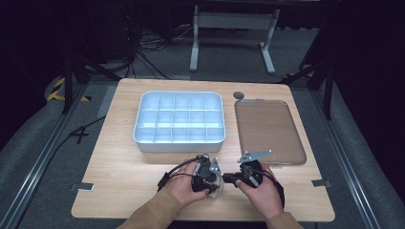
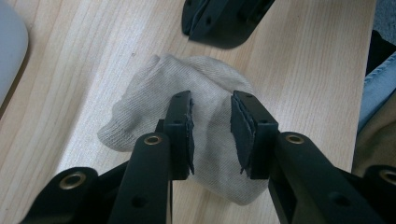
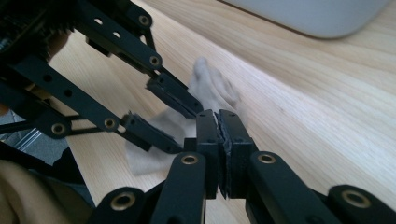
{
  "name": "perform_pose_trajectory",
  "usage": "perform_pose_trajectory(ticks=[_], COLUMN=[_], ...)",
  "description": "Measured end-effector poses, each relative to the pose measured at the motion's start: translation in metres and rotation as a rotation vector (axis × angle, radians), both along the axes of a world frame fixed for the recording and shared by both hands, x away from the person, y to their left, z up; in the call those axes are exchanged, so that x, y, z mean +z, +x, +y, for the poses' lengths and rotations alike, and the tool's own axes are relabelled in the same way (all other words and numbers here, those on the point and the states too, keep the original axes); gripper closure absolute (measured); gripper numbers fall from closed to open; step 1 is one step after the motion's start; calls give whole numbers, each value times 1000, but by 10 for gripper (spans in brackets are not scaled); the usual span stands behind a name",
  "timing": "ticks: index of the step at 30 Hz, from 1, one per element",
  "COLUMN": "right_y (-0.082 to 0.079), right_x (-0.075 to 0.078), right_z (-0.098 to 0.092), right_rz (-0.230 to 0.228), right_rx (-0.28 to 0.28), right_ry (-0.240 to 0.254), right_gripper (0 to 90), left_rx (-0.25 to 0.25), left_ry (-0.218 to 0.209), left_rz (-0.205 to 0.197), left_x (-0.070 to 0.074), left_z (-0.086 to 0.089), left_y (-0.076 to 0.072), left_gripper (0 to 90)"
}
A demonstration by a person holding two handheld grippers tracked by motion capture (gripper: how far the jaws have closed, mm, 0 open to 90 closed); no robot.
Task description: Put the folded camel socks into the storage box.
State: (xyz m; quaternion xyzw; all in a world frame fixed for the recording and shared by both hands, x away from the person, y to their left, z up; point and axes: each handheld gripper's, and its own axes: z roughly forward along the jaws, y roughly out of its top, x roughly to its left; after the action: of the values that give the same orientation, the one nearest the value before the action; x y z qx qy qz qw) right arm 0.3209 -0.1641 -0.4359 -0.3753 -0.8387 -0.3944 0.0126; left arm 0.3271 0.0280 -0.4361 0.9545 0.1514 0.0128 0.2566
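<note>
A crumpled beige knit cloth (image 2: pixel 210 88) lies on the wooden table near its front edge, between the two hands (image 1: pixel 217 190). My left gripper (image 2: pixel 211 105) hovers over it with its jaws apart, one on either side of a fold, and the pads do not press on the fabric. In the high view the left gripper (image 1: pixel 210 183) sits just left of the cloth. My right gripper (image 3: pixel 217 114) is shut, pad against pad, with nothing visible between them. Its tip (image 2: pixel 219 28) points at the far edge of the cloth (image 3: pixel 210 86).
A white tray (image 1: pixel 179 142) with several compartments stands in the middle of the table, behind the hands. A clear brownish lid (image 1: pixel 270 129) lies flat to its right, with a small grey disc (image 1: pixel 239 95) behind it. The table's front edge runs close under both forearms.
</note>
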Motion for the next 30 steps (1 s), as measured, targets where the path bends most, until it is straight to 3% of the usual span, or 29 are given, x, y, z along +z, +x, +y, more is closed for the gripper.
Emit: perform_pose_trajectory(ticks=[6,12,17,21,24,27,30], right_y=[4,12,16,16,16,16,16], right_x=[-4,-11,-19,-23,-23,-24,-24], right_z=[12,12,14,18,17,17,17], right_rz=[-31,-18,-3,-6,-3,0,0], right_rx=[13,-8,-9,-1,-3,-2,-2], right_ry=[21,53,21,-6,-8,-9,-13], right_gripper=[881,882,884,883,881,880,879], left_rx=[-1,19,22,1,-36,-58,-92], left_ry=[0,-15,-19,-40,-54,-28,4], left_rz=[-12,5,-7,-39,-42,-31,-48], left_x=[0,0,1,5,6,1,-1], left_z=[2,4,7,12,18,17,13], left_y=[0,-2,-3,-3,0,1,0], left_gripper=[673,658,592,457,430,398,378])
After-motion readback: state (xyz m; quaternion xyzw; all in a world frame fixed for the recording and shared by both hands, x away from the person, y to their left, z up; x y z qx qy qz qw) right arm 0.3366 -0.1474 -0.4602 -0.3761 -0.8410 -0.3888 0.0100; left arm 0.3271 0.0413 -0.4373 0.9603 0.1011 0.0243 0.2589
